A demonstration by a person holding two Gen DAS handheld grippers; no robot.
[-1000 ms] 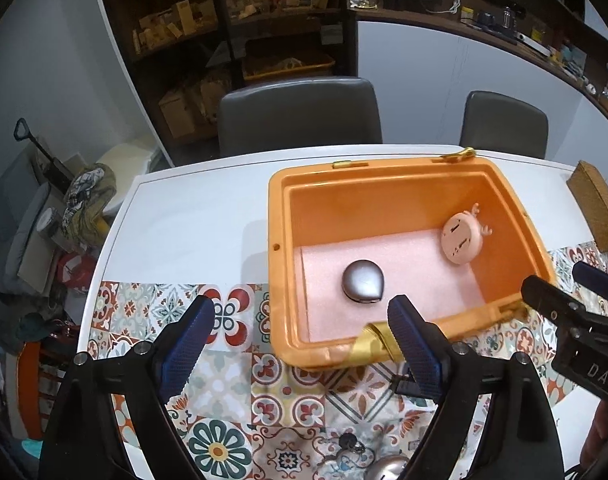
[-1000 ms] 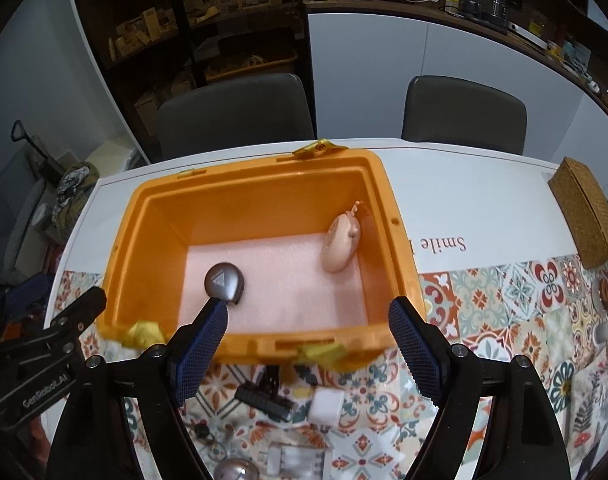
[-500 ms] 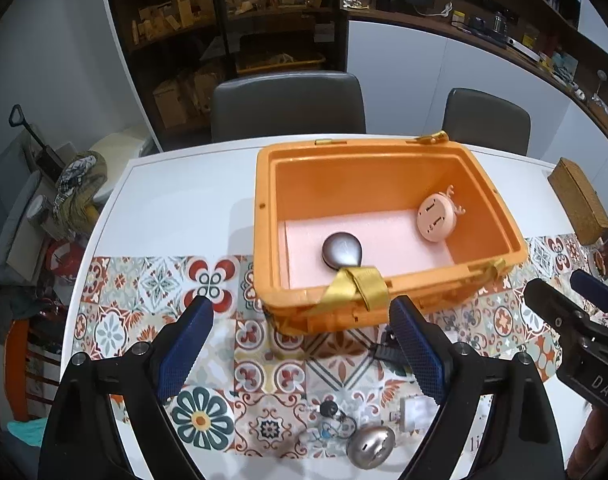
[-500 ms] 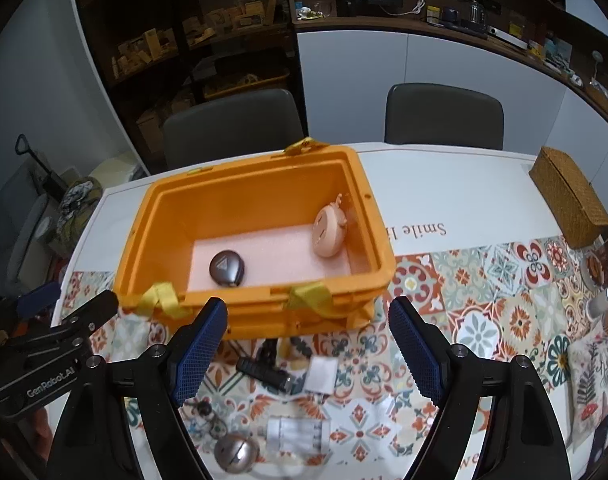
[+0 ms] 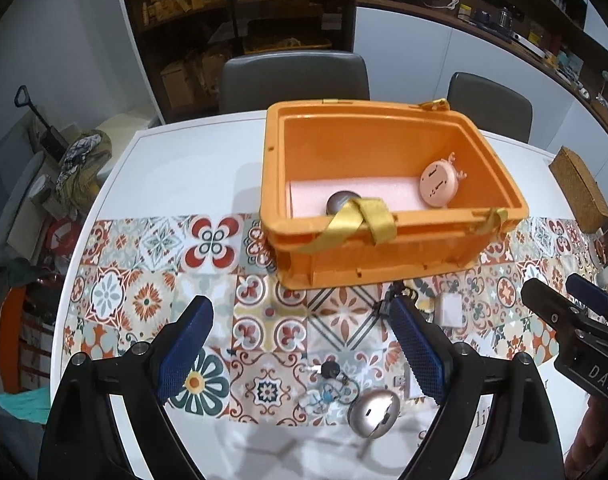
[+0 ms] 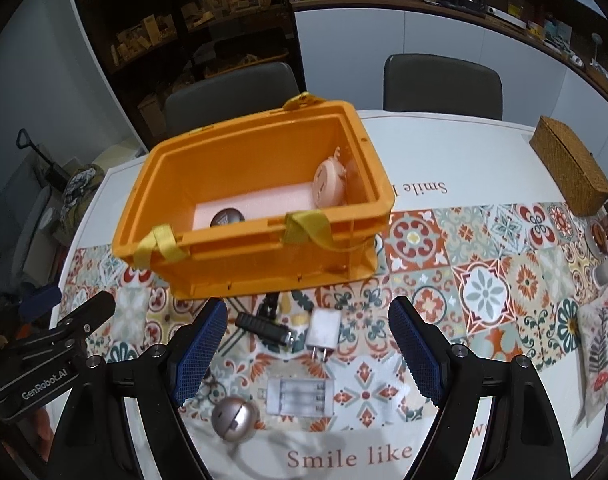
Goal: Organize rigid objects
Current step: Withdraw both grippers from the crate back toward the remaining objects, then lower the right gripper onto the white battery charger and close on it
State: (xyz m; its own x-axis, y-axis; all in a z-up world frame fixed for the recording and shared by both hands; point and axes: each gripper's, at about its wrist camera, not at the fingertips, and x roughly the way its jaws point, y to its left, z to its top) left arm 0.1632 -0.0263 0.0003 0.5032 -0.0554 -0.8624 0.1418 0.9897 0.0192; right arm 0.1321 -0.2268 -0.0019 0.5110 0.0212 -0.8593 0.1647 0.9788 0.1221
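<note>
An orange bin point(image 5: 384, 256) point(image 6: 264, 256) with yellow straps stands on the patterned runner. Inside it lie a pink round gadget point(image 5: 440, 184) point(image 6: 329, 187) and a dark grey teardrop case point(image 5: 341, 201) point(image 6: 226, 217). In front of the bin lie a black clip-like piece point(image 6: 264, 328), a white plug adapter point(image 6: 323, 330) point(image 5: 448, 309), a clear battery case point(image 6: 298, 396) and a silver egg-shaped device point(image 5: 374, 408) point(image 6: 234, 420). My left gripper point(image 5: 300, 344) hangs open above the runner, nothing between its fingers. My right gripper point(image 6: 306, 346) is open over the adapter and black piece, clear of them.
A woven basket point(image 6: 570, 166) point(image 5: 580, 188) sits at the table's right side. Two grey chairs point(image 6: 232, 92) stand behind the table. A cup point(image 6: 606, 270) and printed cloth point(image 6: 600, 344) lie at the right edge. A small black keyring item point(image 5: 330, 370) rests near the silver device.
Both grippers have drawn back from over the bin toward the table's near side. The small items in front of the bin have come into view. Both stayed open.
</note>
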